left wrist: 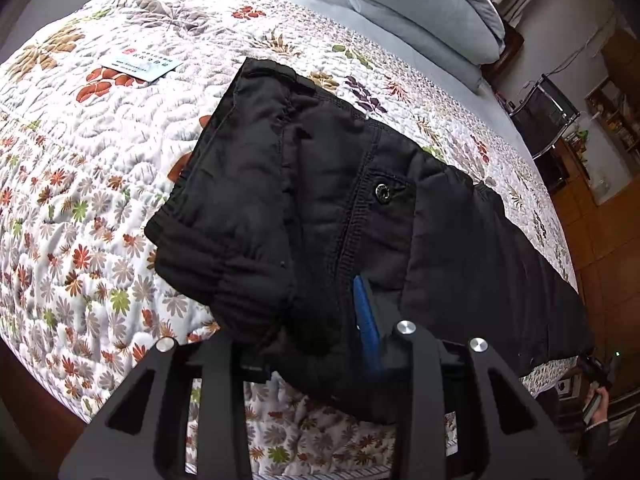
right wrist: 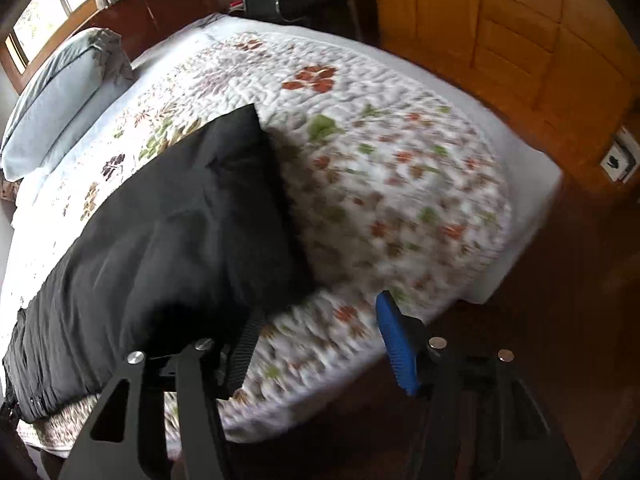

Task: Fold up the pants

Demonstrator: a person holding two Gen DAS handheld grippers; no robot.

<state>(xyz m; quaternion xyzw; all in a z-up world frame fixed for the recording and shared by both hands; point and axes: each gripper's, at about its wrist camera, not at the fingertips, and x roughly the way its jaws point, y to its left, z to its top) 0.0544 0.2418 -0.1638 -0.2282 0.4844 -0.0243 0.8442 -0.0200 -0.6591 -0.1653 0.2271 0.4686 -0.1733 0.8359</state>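
Black pants (left wrist: 340, 200) lie folded lengthwise on a floral quilt (left wrist: 80, 200), the waistband at the left and the legs running right. My left gripper (left wrist: 320, 328) is shut on the pants' near edge by the waistband; the cloth bunches between its fingers and hides the left finger, while the blue pad (left wrist: 366, 320) of the right finger shows. In the right wrist view the pants (right wrist: 168, 232) lie at the left. My right gripper (right wrist: 316, 340) is open; its left finger sits by the leg end's near edge and its blue pad (right wrist: 396, 344) stands over the quilt (right wrist: 380, 184). The view is blurred.
A card (left wrist: 140, 65) lies on the quilt at the far left. Grey-blue pillows (left wrist: 420, 8) are at the head of the bed. A chair (left wrist: 548, 120) and shelves stand beyond the bed's right side. The wooden floor (right wrist: 520, 60) surrounds the bed.
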